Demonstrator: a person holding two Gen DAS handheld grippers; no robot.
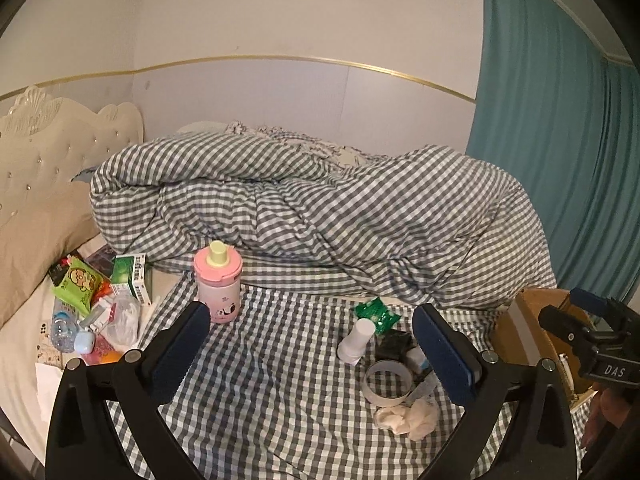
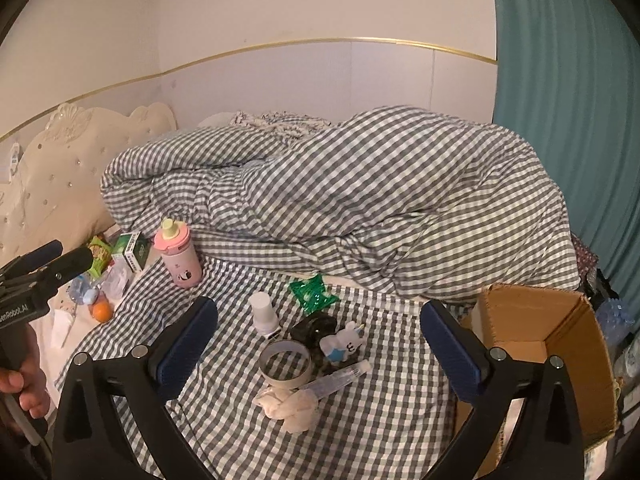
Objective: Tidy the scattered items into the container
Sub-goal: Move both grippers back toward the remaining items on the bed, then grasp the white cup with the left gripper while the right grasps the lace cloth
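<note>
Both grippers (image 1: 310,354) (image 2: 318,354) gape empty above tape roll (image 2: 285,364), tissue (image 2: 290,404), beside cardboard box (image 2: 560,320).

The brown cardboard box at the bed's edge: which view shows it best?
The right wrist view: the brown cardboard box shows its open top and inner walls. The left wrist view catches only a corner behind the right gripper.

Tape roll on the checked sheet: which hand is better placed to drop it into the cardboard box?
Right. The tape roll lies between its open fingers, with the cardboard box alongside.
</note>
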